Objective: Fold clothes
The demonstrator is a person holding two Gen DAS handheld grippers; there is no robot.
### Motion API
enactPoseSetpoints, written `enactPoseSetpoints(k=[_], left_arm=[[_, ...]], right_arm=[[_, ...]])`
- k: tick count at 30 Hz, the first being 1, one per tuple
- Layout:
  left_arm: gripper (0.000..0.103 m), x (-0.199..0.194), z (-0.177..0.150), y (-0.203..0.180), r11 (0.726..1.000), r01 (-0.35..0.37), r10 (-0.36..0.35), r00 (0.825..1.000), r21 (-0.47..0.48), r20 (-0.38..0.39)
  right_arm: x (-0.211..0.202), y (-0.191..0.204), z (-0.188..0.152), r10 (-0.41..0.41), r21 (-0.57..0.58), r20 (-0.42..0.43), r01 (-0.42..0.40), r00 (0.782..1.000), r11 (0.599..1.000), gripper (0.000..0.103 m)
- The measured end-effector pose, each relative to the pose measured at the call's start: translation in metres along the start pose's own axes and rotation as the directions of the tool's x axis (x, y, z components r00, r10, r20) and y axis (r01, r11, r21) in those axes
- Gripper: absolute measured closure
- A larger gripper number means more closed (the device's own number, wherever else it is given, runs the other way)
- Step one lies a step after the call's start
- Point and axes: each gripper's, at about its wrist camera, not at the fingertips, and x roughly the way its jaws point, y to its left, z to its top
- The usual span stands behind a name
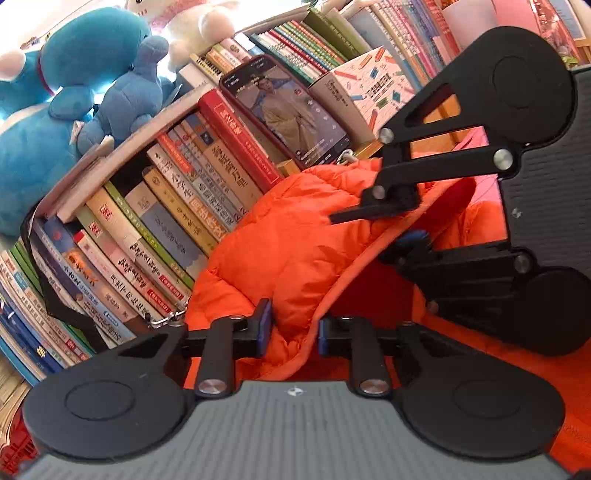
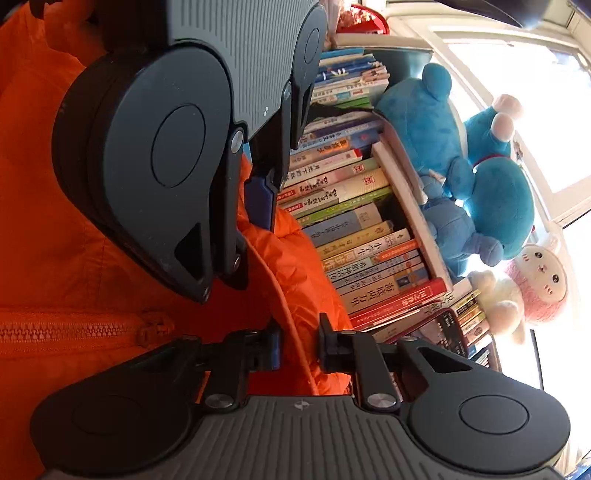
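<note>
From the left wrist camera, the left gripper [image 1: 294, 332] reaches forward with its two black fingers and blue pads closed on a fold of a puffy orange quilted jacket [image 1: 280, 251], pinching the fabric and its piped edge between them. The jacket is bunched up just ahead, lying against a tilted row of upright paperback books [image 1: 147, 236] with colourful spines. A smartphone in a dark red case [image 1: 284, 110], its screen lit, leans on the books above the jacket. A large blue plush toy [image 1: 48, 122] and a white plush toy [image 1: 199, 33] sit on top of the books. At the right edge the right gripper [image 1: 384, 225] comes in sideways, its fingers close together on the jacket's edge near the first grip. From the right wrist camera, the right gripper [image 2: 299, 350] has its pads drawn in on the orange jacket's [image 2: 74, 229] corded edge, which runs up between them. A closed orange zip [image 2: 85, 332] lies at the left. The left gripper [image 2: 258, 195] hangs down from the top, a blue pad against the fabric. Beyond stand the books [image 2: 354, 229], the blue plush [image 2: 461, 166] and a pink and white plush toy [image 2: 539, 288] by a bright window [image 2: 517, 74].
</note>
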Motion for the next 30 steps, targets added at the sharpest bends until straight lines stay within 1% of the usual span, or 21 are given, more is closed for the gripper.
enactPoseSetpoints(k=[2,3,6,8,11,12,13,17,18,19,20,21,22,23,24,26,29,30], left_arm=[[0.087,0.006,-0.008,0.005,1.0,-0.02,0.019,0.999,-0.016,-0.04],[0.092,0.009,-0.013,0.009,0.999,-0.031,0.029,0.998,-0.025,-0.061],[0.091,0.014,-0.025,0.019,0.997,-0.057,0.051,0.993,-0.055,-0.108],[0.091,0.018,-0.033,0.027,0.994,-0.093,0.084,0.987,-0.063,-0.14],[0.086,0.019,-0.045,0.039,0.99,-0.098,0.077,0.98,-0.106,-0.183],[0.081,0.017,-0.048,0.041,0.988,-0.095,0.071,0.979,-0.122,-0.191],[0.078,0.016,-0.049,0.041,0.988,-0.099,0.075,0.978,-0.12,-0.193],[0.076,0.013,-0.052,0.034,0.99,-0.112,0.092,0.975,-0.09,-0.204],[0.076,0.01,-0.053,0.033,0.992,-0.1,0.083,0.978,-0.081,-0.19],[0.076,0.007,-0.053,0.032,0.993,-0.09,0.076,0.982,-0.071,-0.175],[0.075,0.001,-0.053,0.029,0.995,-0.091,0.083,0.984,-0.046,-0.158],[0.073,-0.003,-0.051,0.024,0.994,-0.109,0.106,0.985,-0.011,-0.138],[0.074,-0.007,-0.048,0.018,0.992,-0.127,0.129,0.985,0.028,-0.115],[0.074,-0.012,-0.045,0.013,0.988,-0.144,0.149,0.985,0.065,-0.092],[0.074,-0.015,-0.041,0.009,0.986,-0.145,0.151,0.986,0.086,-0.072],[0.074,-0.02,-0.033,0.003,0.981,-0.146,0.152,0.988,0.125,-0.034],[0.074,-0.013,-0.019,0.003,0.985,-0.113,0.117,0.993,0.127,-0.024],[0.074,-0.01,-0.016,0.003,0.984,-0.113,0.117,0.993,0.136,-0.019]], right_arm=[[0.003,-0.001,-0.006,0.001,0.021,-0.023,0.0,1.0,1.0,0.093],[0.004,-0.004,-0.012,0.003,0.036,-0.039,-0.002,0.999,0.999,0.093],[0.003,-0.009,-0.029,-0.002,0.052,-0.078,0.006,0.997,0.999,0.093],[0.004,-0.013,-0.037,-0.007,0.069,-0.116,0.015,0.993,0.997,0.094],[0.005,-0.02,-0.052,0.018,0.116,-0.177,0.003,0.984,0.993,0.094],[0.005,-0.022,-0.057,0.027,0.131,-0.197,-0.001,0.98,0.991,0.094],[0.006,-0.024,-0.062,0.036,0.147,-0.217,-0.004,0.975,0.989,0.094],[0.006,-0.023,-0.071,0.081,0.176,-0.271,-0.033,0.959,0.984,0.094],[0.005,-0.022,-0.073,0.092,0.179,-0.276,-0.043,0.957,0.983,0.094],[0.001,-0.021,-0.073,0.095,0.175,-0.268,-0.048,0.959,0.983,0.093],[-0.002,-0.02,-0.074,0.095,0.169,-0.259,-0.052,0.961,0.984,0.086],[-0.006,-0.018,-0.069,0.074,0.14,-0.238,-0.041,0.968,0.989,0.079],[-0.01,-0.016,-0.065,0.053,0.111,-0.215,-0.029,0.975,0.993,0.072],[-0.012,-0.013,-0.058,0.028,0.084,-0.188,-0.012,0.982,0.996,0.06],[-0.014,-0.011,-0.052,0.006,0.06,-0.16,0.003,0.987,0.998,0.056],[-0.015,-0.009,-0.039,0.019,0.045,-0.114,-0.014,0.993,0.999,0.054],[-0.006,-0.003,-0.02,0.029,-0.002,-0.057,-0.029,0.998,1.0,0.053],[-0.003,0.0,-0.016,0.033,-0.019,-0.042,-0.033,0.999,0.999,0.053]])
